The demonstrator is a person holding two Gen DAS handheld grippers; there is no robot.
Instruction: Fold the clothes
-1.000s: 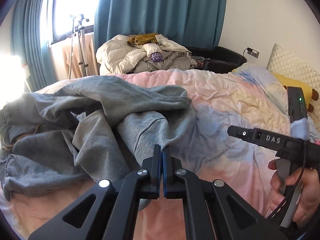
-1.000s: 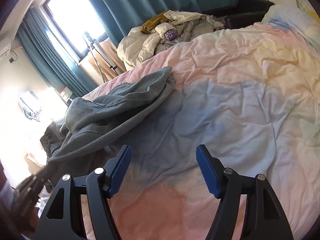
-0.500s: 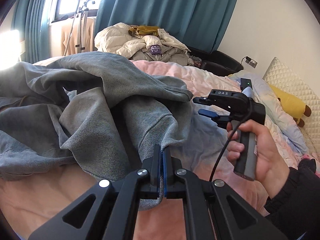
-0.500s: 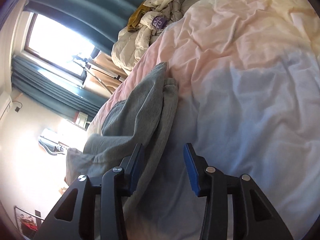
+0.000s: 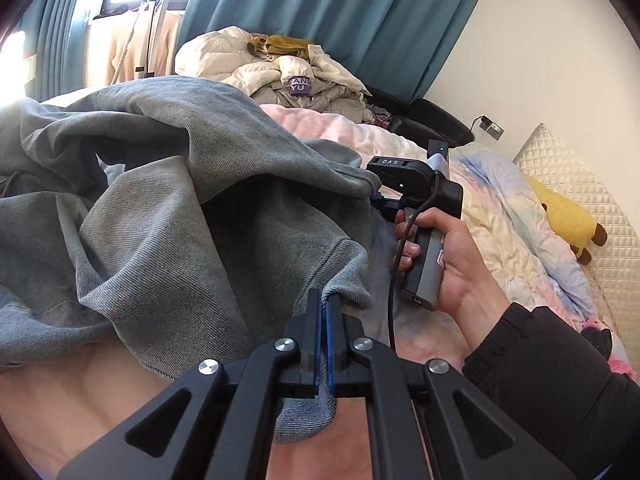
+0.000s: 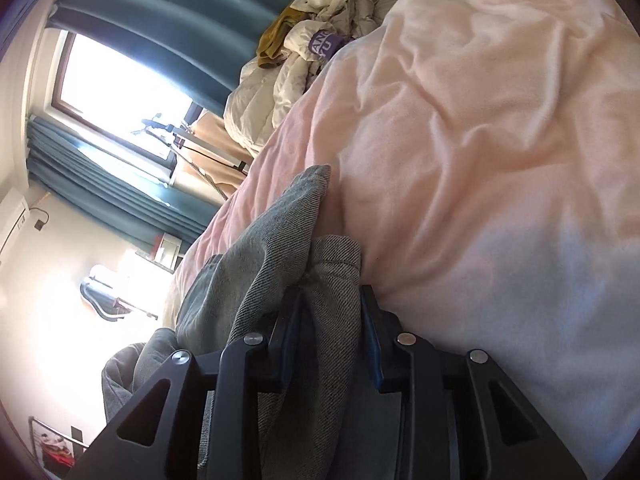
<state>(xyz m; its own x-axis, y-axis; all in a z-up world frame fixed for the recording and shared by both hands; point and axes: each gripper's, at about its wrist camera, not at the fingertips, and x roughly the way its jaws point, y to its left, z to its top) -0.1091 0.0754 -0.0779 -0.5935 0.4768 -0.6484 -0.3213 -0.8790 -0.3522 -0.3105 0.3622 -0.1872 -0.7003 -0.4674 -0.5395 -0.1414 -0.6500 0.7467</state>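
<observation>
Left hand-held gripper (image 5: 323,312) pinches a hem of the grey sweatshirt (image 5: 168,200) heaped on the bed (image 6: 500,160); right hand-held gripper (image 6: 330,320), farther right, straddles another hem edge, fingers parted, not yet clamped.

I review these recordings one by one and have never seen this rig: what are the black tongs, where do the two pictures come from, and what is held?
No robot: a person holds a two-finger gripper in each hand, each with a fisheye camera looking along its fingers. In the left view, the left gripper is shut on a hem of the crumpled grey denim-like garment, lying on the pastel pink and blue bedcover. The right gripper, tilted sideways, has another fold between its fingers; whether it is clamped is unclear.
</observation>
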